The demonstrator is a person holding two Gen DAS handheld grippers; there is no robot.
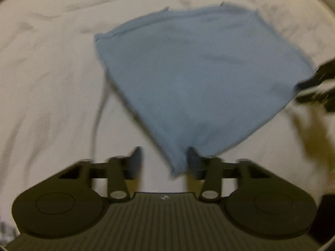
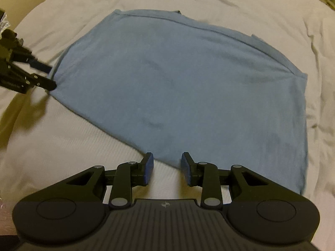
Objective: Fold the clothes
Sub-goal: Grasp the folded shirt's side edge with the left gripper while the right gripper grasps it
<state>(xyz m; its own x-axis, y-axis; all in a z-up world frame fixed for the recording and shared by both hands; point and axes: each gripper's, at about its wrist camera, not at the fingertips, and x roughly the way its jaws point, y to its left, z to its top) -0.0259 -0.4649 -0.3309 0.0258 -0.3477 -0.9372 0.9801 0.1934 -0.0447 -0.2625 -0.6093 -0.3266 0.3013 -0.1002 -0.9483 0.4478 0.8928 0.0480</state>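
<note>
Nearest my lens, both open, empty grippers face corners of the flat light-blue cotton garment (image 2: pixel 184 87) on the white bedsheet (image 2: pixel 62 146): right gripper (image 2: pixel 166 165) at 6 o'clock, left gripper (image 2: pixel 49 77) at 9 o'clock.

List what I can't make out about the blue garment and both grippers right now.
- Blue garment: motion blur in left wrist view hides seams; type unclear.
- Left gripper: contact with the near corner unclear, blurred.
- Right gripper: garment's near edge hidden behind its body.
</note>
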